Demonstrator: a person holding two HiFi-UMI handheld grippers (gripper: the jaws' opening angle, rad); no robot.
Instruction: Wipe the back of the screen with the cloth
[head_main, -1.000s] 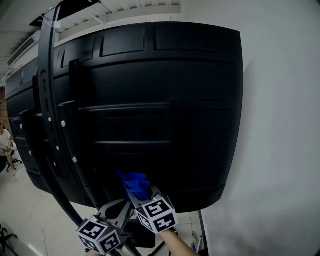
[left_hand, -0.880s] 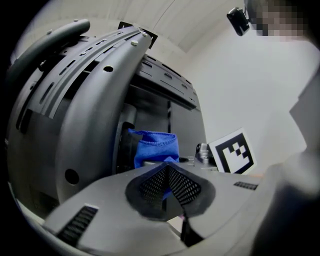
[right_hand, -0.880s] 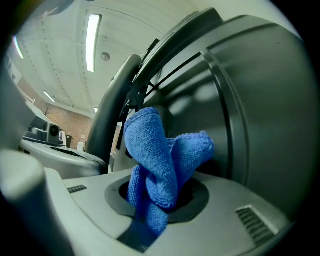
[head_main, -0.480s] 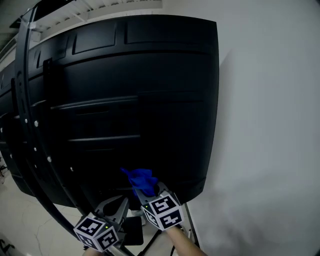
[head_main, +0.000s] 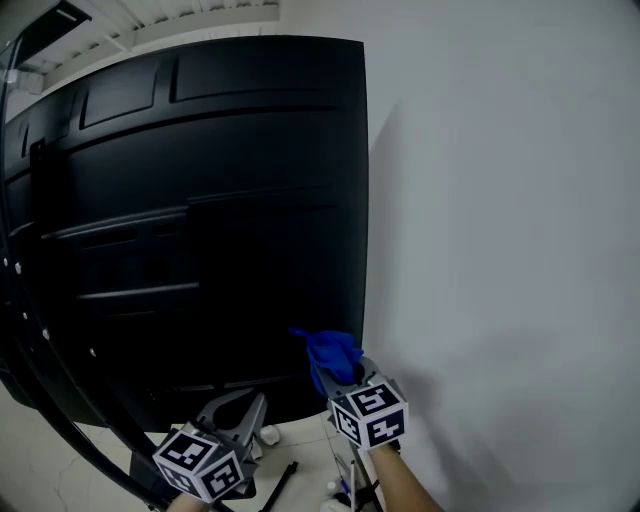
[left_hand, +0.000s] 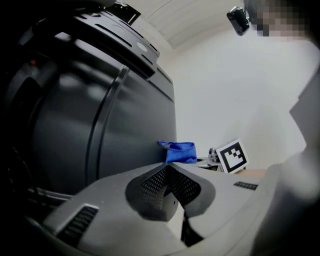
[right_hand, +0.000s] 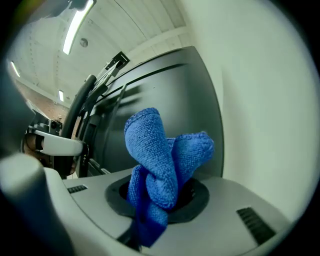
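— Black plastic fills the left of the head view: that's the back of the screen (head_main: 200, 200), ribbed with long horizontal ridges, its right edge dropping straight down.

— And underneath it?

— The left gripper (head_main: 238, 408), sitting low, just below the screen's bottom edge, with its marker cube facing up at us. Its own view is plain enough: the jaws are closed tip to tip, with nothing between them.

— So that one is carrying nothing. Move along to the right.

— There's the right gripper (head_main: 345, 378), up at the screen's lower right corner. Its jaws are clamped on the cloth (head_main: 328, 352), bright blue, bunched into a twisted wad that sticks out past the tips.

— Is the cloth on the panel?

— It's right at that corner, just inside the right edge and a little above the bottom edge. From the left gripper view it looks pressed against the dark surface, but I can't say for sure that it touches.

— And beyond the edge?

— A plain white wall (head_main: 500, 200), all the way across the right side.
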